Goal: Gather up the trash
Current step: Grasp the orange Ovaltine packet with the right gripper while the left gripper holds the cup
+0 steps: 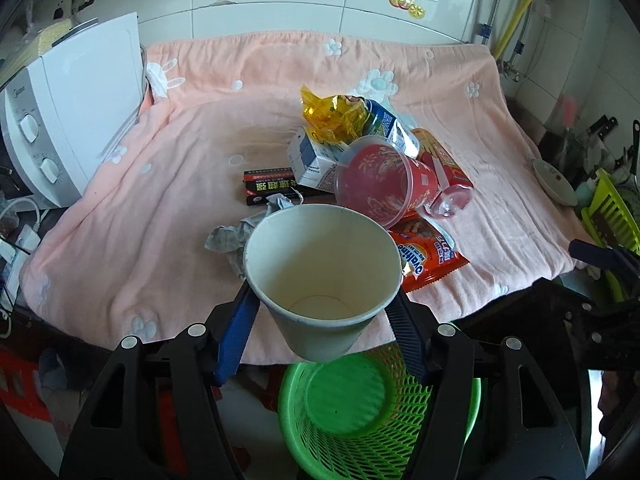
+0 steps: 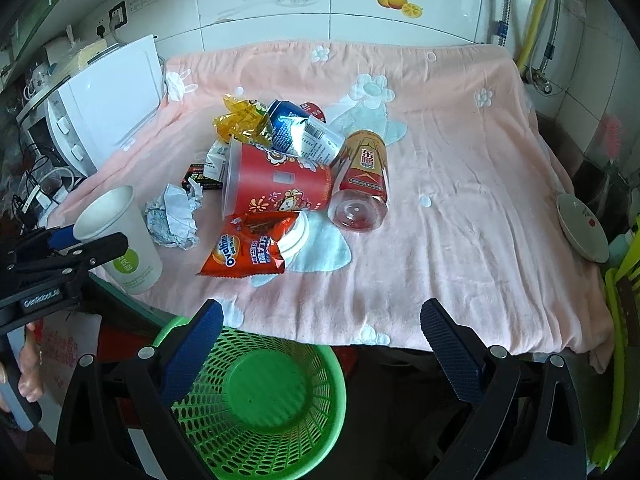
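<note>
My left gripper point(image 1: 322, 300) is shut on a white paper cup point(image 1: 320, 272), held upright over the table's front edge, above the green mesh basket point(image 1: 360, 412). The right wrist view shows the same cup point(image 2: 120, 236) at the left, held by the left gripper point(image 2: 76, 246). My right gripper point(image 2: 322, 316) is open and empty, above the basket point(image 2: 256, 400) in front of the table. On the pink cloth point(image 2: 440, 160) lies a trash pile: a red plastic cup point(image 2: 276, 184), an orange snack bag point(image 2: 248, 252), crumpled paper point(image 2: 174, 216), a blue can point(image 2: 300, 132), a clear red-label bottle point(image 2: 360, 180) and a yellow wrapper point(image 2: 240, 120).
A white microwave point(image 2: 104, 100) stands at the table's left edge. A small white dish point(image 2: 582, 228) sits at the right edge, with a green rack point(image 2: 620, 320) beside it. A black box point(image 1: 268, 186) and a milk carton point(image 1: 312, 160) lie in the pile.
</note>
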A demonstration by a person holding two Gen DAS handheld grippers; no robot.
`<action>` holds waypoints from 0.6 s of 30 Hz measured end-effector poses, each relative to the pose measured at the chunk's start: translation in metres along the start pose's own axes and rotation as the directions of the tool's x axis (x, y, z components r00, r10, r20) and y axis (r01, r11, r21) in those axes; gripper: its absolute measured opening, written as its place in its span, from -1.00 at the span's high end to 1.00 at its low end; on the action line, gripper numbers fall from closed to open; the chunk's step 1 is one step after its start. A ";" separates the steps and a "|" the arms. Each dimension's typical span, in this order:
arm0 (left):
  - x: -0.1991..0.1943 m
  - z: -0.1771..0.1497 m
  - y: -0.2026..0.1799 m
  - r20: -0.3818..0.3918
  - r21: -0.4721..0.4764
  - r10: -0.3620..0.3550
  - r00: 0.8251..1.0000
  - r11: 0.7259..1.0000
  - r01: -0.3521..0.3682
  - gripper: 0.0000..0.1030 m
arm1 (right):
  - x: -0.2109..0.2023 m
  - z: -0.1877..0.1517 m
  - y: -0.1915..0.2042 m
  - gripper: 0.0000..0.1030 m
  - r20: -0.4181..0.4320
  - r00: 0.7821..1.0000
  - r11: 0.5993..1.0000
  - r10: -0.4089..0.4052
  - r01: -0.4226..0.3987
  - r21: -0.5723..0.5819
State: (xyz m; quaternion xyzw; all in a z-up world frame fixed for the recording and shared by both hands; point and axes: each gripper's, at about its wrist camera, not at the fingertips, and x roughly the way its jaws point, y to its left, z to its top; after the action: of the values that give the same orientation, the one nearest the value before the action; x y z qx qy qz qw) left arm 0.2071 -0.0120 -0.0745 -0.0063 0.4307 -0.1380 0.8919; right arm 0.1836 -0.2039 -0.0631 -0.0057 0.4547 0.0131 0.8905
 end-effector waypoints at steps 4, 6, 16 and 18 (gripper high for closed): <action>-0.013 -0.003 0.010 0.023 -0.020 0.013 1.000 1.000 -0.013 -0.22 | 0.009 0.018 0.011 -0.85 0.006 1.000 1.000 0.005 -0.005 -0.015; -0.017 -0.003 0.015 0.031 -0.026 0.019 0.999 0.999 -0.018 -0.22 | 0.014 0.026 0.018 -0.80 0.013 1.000 1.000 0.012 -0.012 -0.015; -0.026 -0.004 0.038 0.047 -0.053 0.036 0.998 0.998 -0.033 -0.22 | 0.060 0.077 0.057 -0.55 -0.017 1.000 0.997 -0.014 0.013 -0.082; -0.026 -0.003 0.042 0.047 -0.058 0.034 0.998 0.998 -0.032 -0.22 | 0.067 0.083 0.062 -0.55 -0.020 1.000 0.996 -0.019 0.017 -0.089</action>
State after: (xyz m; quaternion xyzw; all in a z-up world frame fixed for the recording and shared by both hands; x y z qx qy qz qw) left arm 0.1990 0.0349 -0.0620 -0.0281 0.4128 -0.1107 0.9036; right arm 0.2884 -0.1389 -0.0679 -0.0495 0.4629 0.0253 0.8846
